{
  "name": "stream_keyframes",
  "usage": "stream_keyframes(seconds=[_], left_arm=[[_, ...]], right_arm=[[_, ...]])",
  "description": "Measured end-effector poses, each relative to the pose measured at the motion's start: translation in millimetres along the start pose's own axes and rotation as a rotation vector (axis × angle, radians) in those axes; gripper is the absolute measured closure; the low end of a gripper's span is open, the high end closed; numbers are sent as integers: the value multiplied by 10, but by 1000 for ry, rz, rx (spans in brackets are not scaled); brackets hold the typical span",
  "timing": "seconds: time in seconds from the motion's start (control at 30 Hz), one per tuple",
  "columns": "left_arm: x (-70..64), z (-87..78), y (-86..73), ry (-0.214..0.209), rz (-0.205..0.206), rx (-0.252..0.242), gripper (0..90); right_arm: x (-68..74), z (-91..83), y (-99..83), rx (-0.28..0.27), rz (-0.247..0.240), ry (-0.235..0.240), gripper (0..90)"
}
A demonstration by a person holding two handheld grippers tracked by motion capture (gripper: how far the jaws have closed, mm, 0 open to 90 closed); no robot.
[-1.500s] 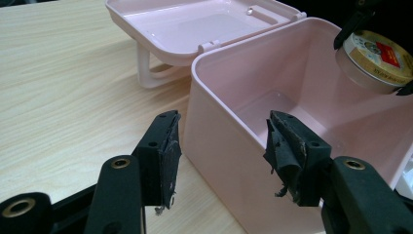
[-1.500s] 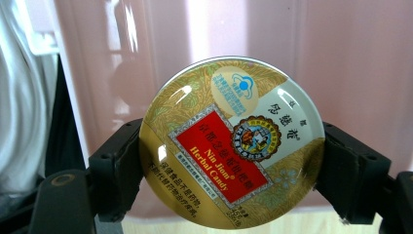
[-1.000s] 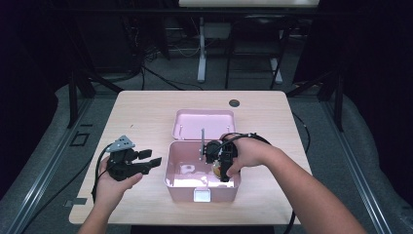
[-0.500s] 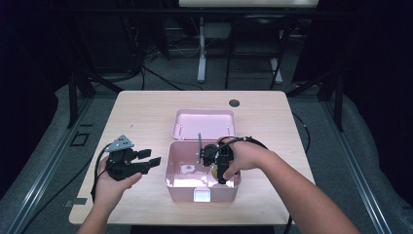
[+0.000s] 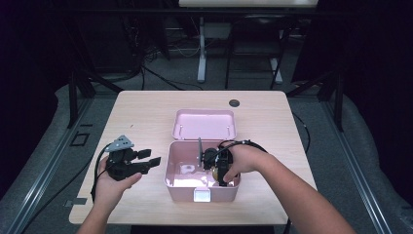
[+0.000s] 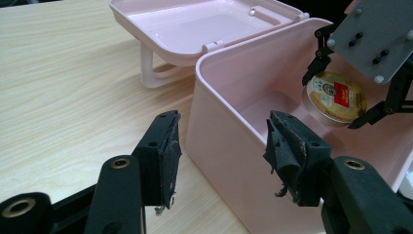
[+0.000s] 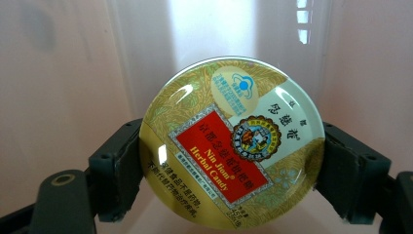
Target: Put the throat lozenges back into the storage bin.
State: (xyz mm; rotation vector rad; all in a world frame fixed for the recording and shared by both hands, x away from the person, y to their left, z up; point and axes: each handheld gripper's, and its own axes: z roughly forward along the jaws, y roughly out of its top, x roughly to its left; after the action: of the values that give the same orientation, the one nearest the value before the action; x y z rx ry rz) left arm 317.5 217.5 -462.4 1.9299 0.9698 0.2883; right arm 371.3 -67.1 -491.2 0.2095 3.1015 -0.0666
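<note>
— Left gripper [image 5: 150, 162] first: where does it stand?

— Just left of the pink box [image 5: 171, 173], hovering over the table [image 5: 146, 107], its jaws spread wide with nothing between them. In the left gripper view the box's near wall [image 6: 219, 122] sits right ahead of its open pads [image 6: 170, 156].

— And the box itself?

— Open. Its lid [image 5: 204, 124] lies tipped back behind it, hinged flat toward the far edge.

— Then the right side?

— The right gripper [image 5: 216, 170] reaches down inside the box, jaws pinching a round candy tin [image 7: 231, 144] by its rim on both sides. The tin reads "Nin Jiom Herbal Candy". From the left gripper view the tin [image 6: 336, 95] hangs low in the box, near the floor; whether it touches the floor I cannot tell.

— So which step is this?

— My judgement: setting the tin down in the box, or else lifting it out; the pictures fit either.

— Next move?

— If placing, lower it flat, ease the jaws apart, and rise straight up clear of the walls. The left gripper is well placed to steady the box.
</note>
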Motion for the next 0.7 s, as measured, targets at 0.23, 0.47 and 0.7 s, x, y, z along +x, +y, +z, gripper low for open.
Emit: stream_keyframes(seconds=[0.23, 0.47, 0.7], left_arm=[[3, 2, -1, -2, -2, 5, 461], [-2, 9, -5, -3, 1, 6, 461], [0, 7, -4, -2, -1, 5, 461]], right_arm=[[-2, 38, -26, -26, -4, 10, 199], [8, 98, -34, -33, -21, 12, 199], [1, 112, -37, -35, -28, 9, 199]])
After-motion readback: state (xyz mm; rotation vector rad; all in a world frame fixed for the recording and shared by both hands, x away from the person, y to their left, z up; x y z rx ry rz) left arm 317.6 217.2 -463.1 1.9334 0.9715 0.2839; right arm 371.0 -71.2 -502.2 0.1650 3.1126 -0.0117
